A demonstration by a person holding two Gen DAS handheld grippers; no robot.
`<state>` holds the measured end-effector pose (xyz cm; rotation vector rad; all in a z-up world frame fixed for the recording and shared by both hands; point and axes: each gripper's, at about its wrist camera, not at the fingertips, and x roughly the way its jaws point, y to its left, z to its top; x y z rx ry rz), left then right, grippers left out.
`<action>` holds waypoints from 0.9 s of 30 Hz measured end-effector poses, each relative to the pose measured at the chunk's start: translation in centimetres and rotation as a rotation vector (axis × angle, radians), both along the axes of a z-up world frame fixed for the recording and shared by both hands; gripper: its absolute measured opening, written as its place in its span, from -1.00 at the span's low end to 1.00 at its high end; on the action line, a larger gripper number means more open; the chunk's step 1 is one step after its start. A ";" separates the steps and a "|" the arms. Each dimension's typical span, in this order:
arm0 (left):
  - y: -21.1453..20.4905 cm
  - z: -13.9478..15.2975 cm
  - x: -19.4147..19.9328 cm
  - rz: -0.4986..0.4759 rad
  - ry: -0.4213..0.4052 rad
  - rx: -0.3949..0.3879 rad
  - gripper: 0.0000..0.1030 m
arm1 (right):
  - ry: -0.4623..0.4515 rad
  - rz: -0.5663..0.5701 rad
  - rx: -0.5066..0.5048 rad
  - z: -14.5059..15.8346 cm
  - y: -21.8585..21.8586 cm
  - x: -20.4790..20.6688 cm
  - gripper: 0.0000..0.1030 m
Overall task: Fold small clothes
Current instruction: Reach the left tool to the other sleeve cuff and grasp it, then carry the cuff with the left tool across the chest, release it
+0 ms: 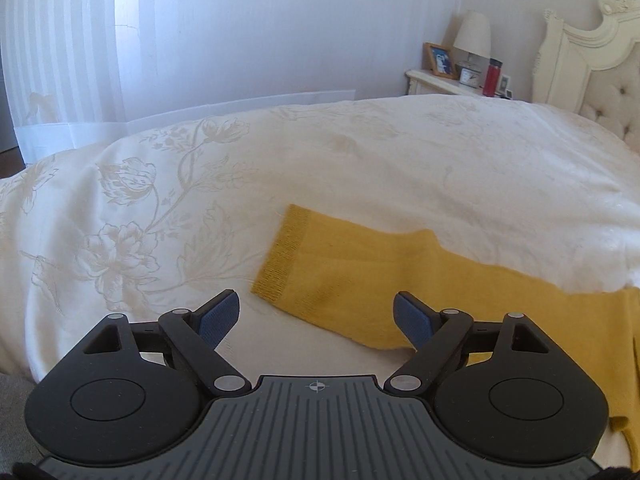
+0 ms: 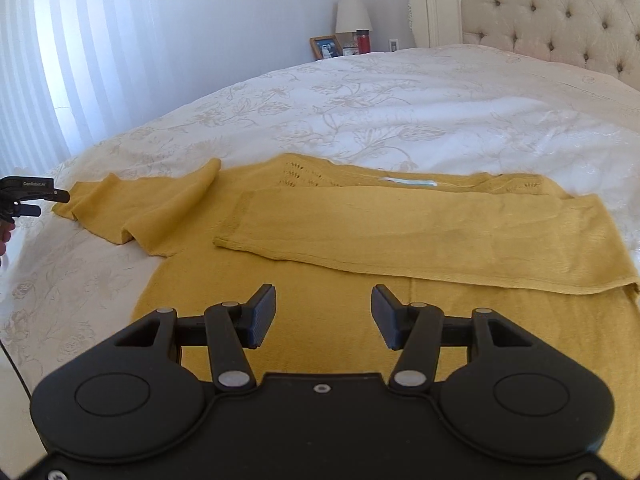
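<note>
A mustard-yellow sweater [image 2: 304,280] lies flat on the white floral bedcover [image 2: 360,108], collar and label [image 2: 408,182] on the far side. One sleeve [image 2: 400,236] is folded across the body. The other sleeve [image 2: 152,208] stretches out to the left, slightly rumpled. In the left wrist view that sleeve [image 1: 360,276] lies with its ribbed cuff [image 1: 280,256] just ahead of my left gripper [image 1: 316,312], which is open with nothing gripped. The left gripper [image 2: 60,197] also shows at the sleeve's cuff end. My right gripper [image 2: 324,304] hovers open over the sweater's lower body.
A tufted cream headboard [image 2: 560,12] stands at the far right. A nightstand [image 1: 448,84] beyond the bed carries a lamp [image 1: 472,36], a photo frame [image 1: 440,60] and a red bottle [image 1: 493,76]. Sheer curtains [image 1: 60,60] hang on the left, past the bed's edge.
</note>
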<state>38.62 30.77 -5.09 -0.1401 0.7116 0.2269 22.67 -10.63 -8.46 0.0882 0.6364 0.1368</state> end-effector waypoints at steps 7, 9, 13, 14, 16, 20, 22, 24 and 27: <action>1.7 -2.0 2.9 -0.026 0.080 -0.018 0.23 | 0.023 0.060 -0.031 -1.2 2.7 0.9 0.16; 1.6 -2.1 3.3 -0.033 0.083 -0.015 0.02 | 0.029 0.065 -0.043 -1.4 2.9 0.8 0.16; 1.4 -1.4 3.2 -0.021 0.053 -0.084 -0.93 | 0.043 0.063 -0.049 -1.6 2.7 0.6 0.16; 1.1 -1.0 3.1 -0.023 0.040 -0.094 -0.93 | 0.046 0.062 -0.044 -1.6 2.4 0.6 0.16; 0.1 0.3 2.7 -0.040 0.010 -0.079 -0.93 | 0.050 0.058 -0.036 -1.4 1.8 0.5 0.16; -2.8 3.5 2.0 -0.091 -0.033 -0.093 -0.93 | 0.044 0.043 -0.035 -0.9 0.1 -0.2 0.16; -4.9 5.4 1.6 -0.128 -0.052 -0.092 -0.93 | 0.048 0.029 -0.026 -0.6 -1.2 -0.5 0.16; -7.6 7.6 1.2 -0.171 -0.077 -0.083 -0.93 | 0.054 0.009 -0.020 -0.4 -2.8 -0.8 0.16; -12.5 10.6 0.3 -0.258 -0.115 -0.027 -0.93 | 0.055 -0.014 -0.021 -0.1 -4.5 -1.1 0.16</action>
